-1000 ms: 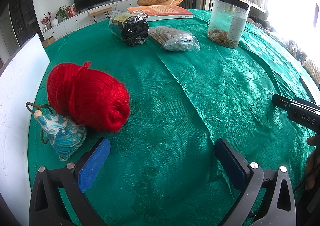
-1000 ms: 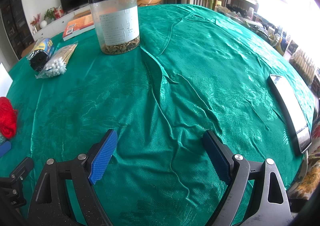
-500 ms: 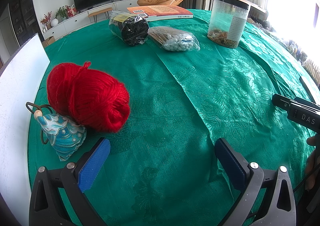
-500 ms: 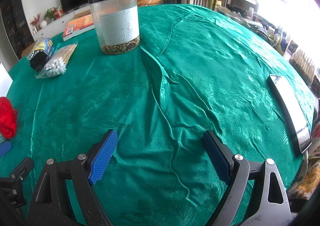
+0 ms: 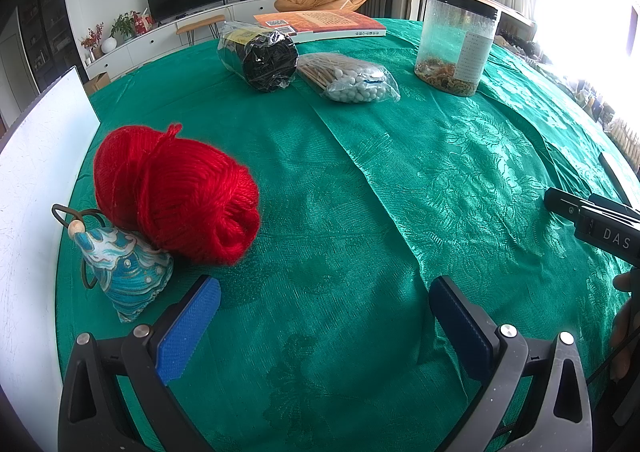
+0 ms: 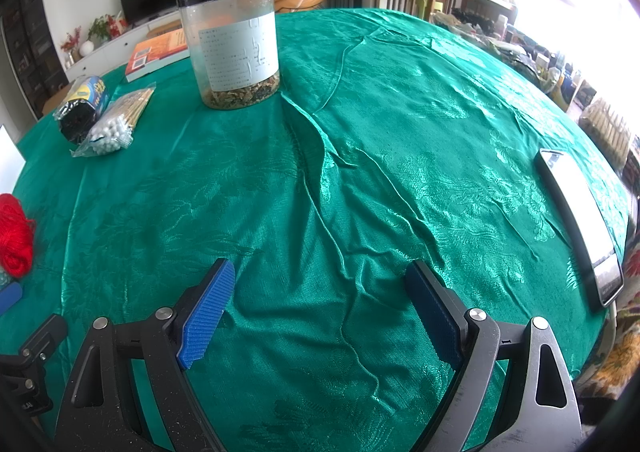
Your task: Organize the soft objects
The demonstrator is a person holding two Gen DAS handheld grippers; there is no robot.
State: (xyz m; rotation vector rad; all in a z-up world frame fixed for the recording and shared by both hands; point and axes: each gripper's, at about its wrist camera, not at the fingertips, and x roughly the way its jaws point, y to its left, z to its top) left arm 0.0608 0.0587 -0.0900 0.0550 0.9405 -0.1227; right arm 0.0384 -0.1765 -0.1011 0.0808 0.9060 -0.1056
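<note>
A red yarn ball [image 5: 176, 191] lies on the green tablecloth [image 5: 360, 211] at the left; a blue patterned fabric pouch [image 5: 124, 276] with a bead and wire loop leans against it. My left gripper [image 5: 324, 316] is open and empty, just right of the pouch and in front of the yarn. My right gripper [image 6: 320, 304] is open and empty over bare wrinkled cloth [image 6: 360, 171]. The yarn [image 6: 14, 236] shows at the far left of the right wrist view. A black yarn roll in plastic [image 5: 260, 55] and a bag of cotton swabs [image 5: 348, 77] lie further back.
A clear jar with a black lid [image 5: 456, 47] stands at the back right, also in the right wrist view [image 6: 232, 39]. An orange book [image 5: 320, 23] lies behind the bags. A white board [image 5: 36, 179] stands at the left edge. A phone [image 6: 580, 219] lies at the right edge.
</note>
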